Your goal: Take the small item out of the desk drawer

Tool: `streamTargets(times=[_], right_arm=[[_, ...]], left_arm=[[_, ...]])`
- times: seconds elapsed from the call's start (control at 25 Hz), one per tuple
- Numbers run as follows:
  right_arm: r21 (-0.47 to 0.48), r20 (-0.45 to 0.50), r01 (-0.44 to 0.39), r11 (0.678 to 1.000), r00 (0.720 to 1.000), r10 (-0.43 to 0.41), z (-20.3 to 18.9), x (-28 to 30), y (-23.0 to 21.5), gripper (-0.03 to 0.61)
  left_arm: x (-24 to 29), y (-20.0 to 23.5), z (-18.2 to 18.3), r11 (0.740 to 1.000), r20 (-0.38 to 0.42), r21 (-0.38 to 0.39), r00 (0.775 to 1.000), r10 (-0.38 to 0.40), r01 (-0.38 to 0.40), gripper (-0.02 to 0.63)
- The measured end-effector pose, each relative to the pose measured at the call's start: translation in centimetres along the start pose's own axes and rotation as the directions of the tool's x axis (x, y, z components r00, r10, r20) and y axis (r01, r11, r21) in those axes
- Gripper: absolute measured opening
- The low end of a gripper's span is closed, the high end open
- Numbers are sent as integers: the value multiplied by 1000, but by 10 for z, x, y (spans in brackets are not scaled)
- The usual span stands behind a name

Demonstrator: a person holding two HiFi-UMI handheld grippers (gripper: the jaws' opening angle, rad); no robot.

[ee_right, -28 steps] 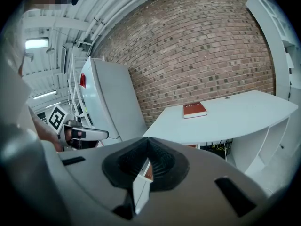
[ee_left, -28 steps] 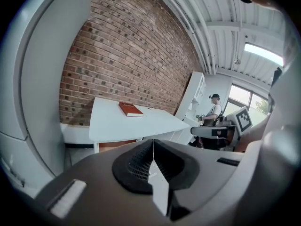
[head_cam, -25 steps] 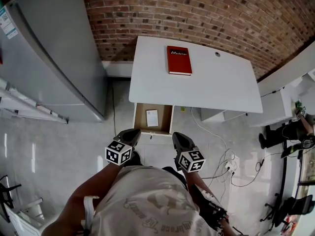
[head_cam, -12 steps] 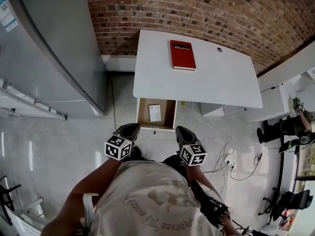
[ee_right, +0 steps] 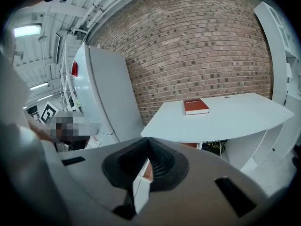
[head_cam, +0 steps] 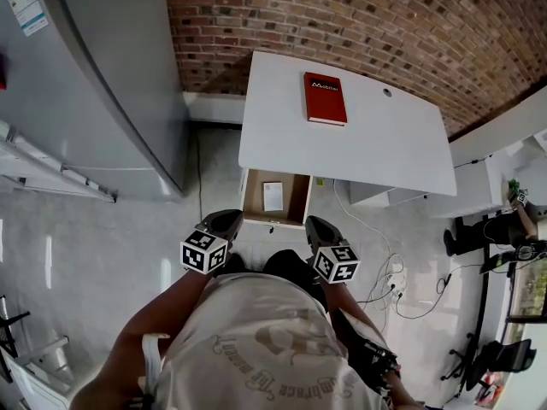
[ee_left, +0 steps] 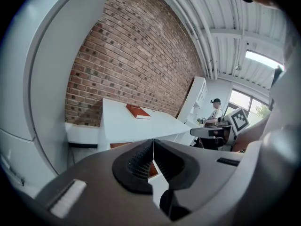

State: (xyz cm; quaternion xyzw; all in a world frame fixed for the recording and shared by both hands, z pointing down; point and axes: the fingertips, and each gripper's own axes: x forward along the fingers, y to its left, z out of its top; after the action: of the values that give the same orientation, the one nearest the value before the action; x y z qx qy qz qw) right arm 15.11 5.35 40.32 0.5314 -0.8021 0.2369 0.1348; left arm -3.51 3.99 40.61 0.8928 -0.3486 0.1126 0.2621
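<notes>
The desk drawer [head_cam: 253, 202] is already pulled open under the near edge of the white desk [head_cam: 385, 152], by its left corner. The small item [head_cam: 273, 196] is seen lying in the middle of the drawer and has not been taken yet. It looks flat, white and square-cornered, maybe a card or a little box. The left gripper [head_cam: 227, 220] and the right gripper [head_cam: 314, 226] are both pressed together with nothing in them, just in front of the drawer. Reaching in, pinching and lifting out are left to be done.

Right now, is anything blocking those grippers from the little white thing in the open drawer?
Nothing visible does. The small white item lies uncovered in the open drawer; the left gripper and right gripper, jaws shut, need only clear its front wall.
</notes>
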Motion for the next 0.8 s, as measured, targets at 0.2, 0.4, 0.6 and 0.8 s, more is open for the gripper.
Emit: streamTargets(times=[0.2,0.4,0.6,0.8], right_arm=[[-4,-20,-11,1000,1000,11,-5,11,4,6],[12,-49,-23,1000,999,24,-13,25,1,6],[3,-90,-52,999,995,52,-15,46,2,6],[-5,-118,-72,997,991,71,-11,70,1,6]], left_arm=[[-7,10,-10,999,-13,-23,999,31,-31,9],[-11,19,-15,997,-21,-37,998,64,-65,9],[-16,34,-15,992,-26,-63,994,108,-110,9],[-11,51,-13,988,-35,-79,991,131,-133,9]])
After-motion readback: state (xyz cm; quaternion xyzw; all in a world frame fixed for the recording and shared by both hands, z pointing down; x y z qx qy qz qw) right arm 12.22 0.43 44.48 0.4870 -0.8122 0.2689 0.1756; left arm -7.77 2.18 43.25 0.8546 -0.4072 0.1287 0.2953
